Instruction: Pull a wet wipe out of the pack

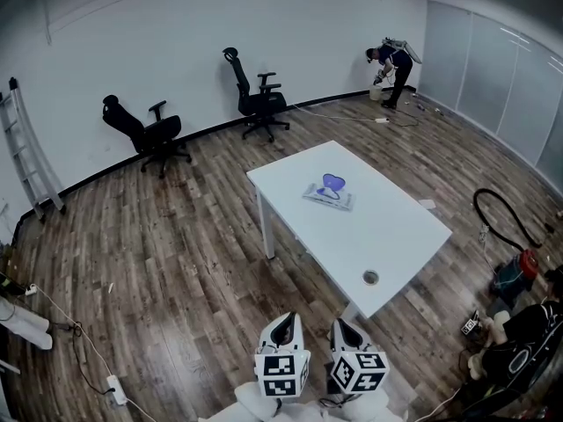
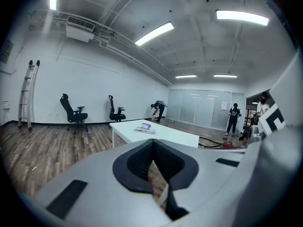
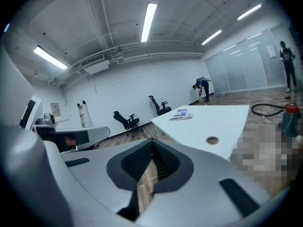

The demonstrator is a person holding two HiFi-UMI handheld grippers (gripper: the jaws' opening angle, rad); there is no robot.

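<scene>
Wipes well ahead, nothing to grasp yet.
I hold the left hand-held gripper (image 1: 283, 321) and right hand-held gripper (image 1: 344, 324) closed and empty; the flat purple-and-white wet-wipe pack (image 1: 328, 191) waits on the white rectangular counter (image 1: 391, 231).

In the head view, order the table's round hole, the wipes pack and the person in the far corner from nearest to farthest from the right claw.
1. Round hole, near corner of the table, just ahead of the right claw.
2. Wipes pack, middle of the table.
3. Person, far corner of the room.

white table (image 1: 387, 227) on wood-plank floor (image 1: 176, 253), two black chairs (image 1: 149, 134) and a ladder (image 1: 26, 148) by the white wall (image 1: 158, 42).
</scene>
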